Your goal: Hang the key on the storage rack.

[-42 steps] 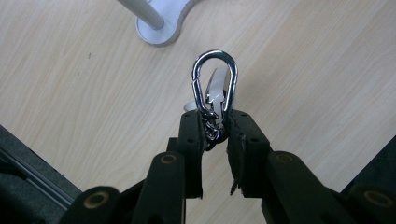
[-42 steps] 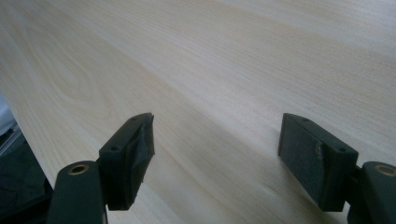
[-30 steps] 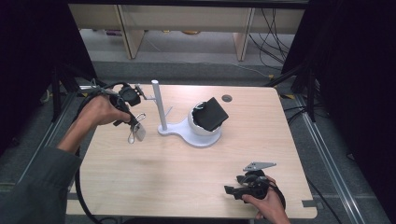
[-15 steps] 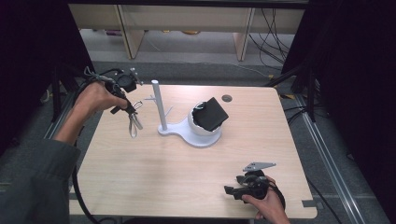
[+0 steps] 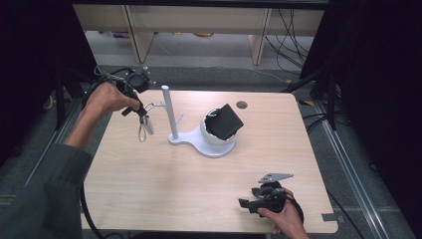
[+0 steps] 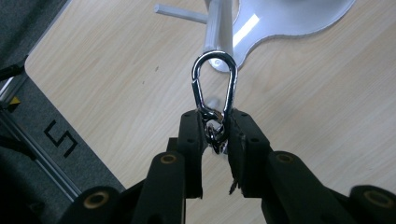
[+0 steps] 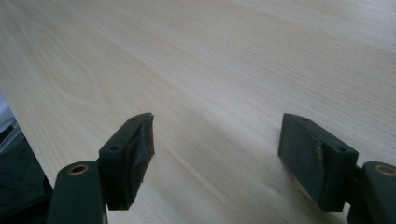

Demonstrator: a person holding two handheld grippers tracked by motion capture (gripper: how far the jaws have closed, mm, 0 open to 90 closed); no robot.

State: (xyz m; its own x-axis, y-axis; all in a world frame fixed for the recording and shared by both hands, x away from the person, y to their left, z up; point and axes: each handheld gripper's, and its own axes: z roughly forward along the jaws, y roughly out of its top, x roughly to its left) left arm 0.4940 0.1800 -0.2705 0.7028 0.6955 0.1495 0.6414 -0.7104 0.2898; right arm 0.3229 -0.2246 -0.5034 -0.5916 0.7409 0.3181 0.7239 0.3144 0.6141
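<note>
My left claw (image 6: 216, 135) is clamped on the swivel end of a metal snap hook (image 6: 214, 88), held above the counter (image 5: 164, 184) at its far-left side, just beside the white post (image 5: 169, 112) of a stand (image 5: 204, 144). A black item (image 5: 225, 121) sits on the stand's round part. My right claw (image 7: 217, 154) rests near the front-right edge, jaws wide apart, holding nothing.

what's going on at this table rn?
A person works with a hand-held gripper in each hand. The left hand-held gripper is shut on a chrome carabiner, held above the table close to the white stand, whose side peg has nothing on it yet. The right hand-held gripper sits open and idle near the table's front right edge.
</note>
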